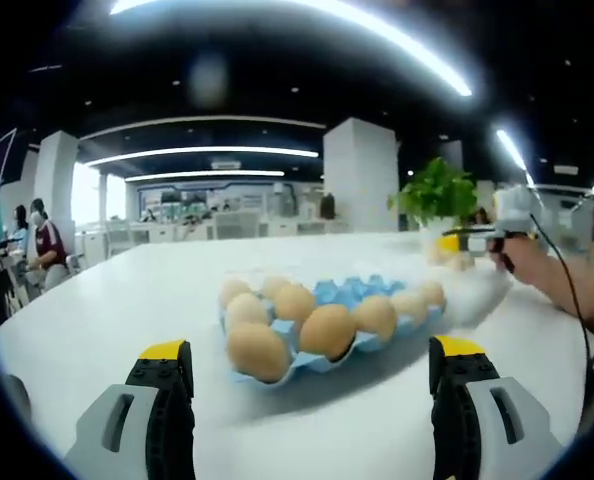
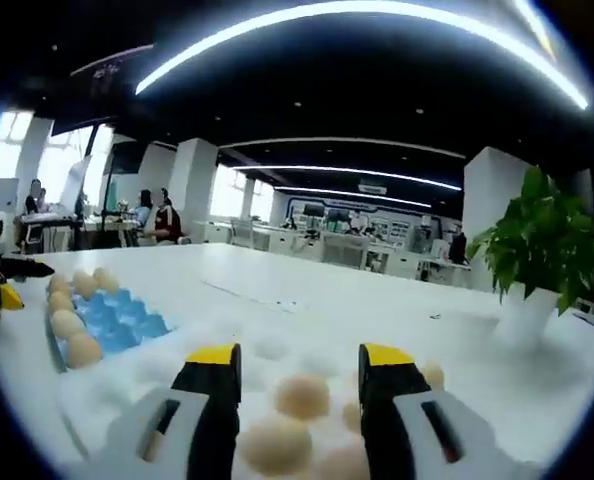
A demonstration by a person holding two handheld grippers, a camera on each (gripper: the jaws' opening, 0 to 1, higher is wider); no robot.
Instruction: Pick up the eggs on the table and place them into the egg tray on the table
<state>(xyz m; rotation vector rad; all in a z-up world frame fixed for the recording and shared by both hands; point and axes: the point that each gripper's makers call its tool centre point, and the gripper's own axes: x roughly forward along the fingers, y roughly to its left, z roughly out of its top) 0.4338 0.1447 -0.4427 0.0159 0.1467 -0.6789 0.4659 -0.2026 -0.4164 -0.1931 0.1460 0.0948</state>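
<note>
Clearly our right hand-held gripper, jaws apart over loose eggs, risks cracking one; our left hand-held gripper gapes before the blue egg tray.

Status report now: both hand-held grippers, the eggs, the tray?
Left hand-held gripper open, empty, facing blue egg tray, part filled. Right hand-held gripper open above loose eggs on table. Nothing in the way.

Blue egg tray part-filled; loose tan eggs on table.
</note>
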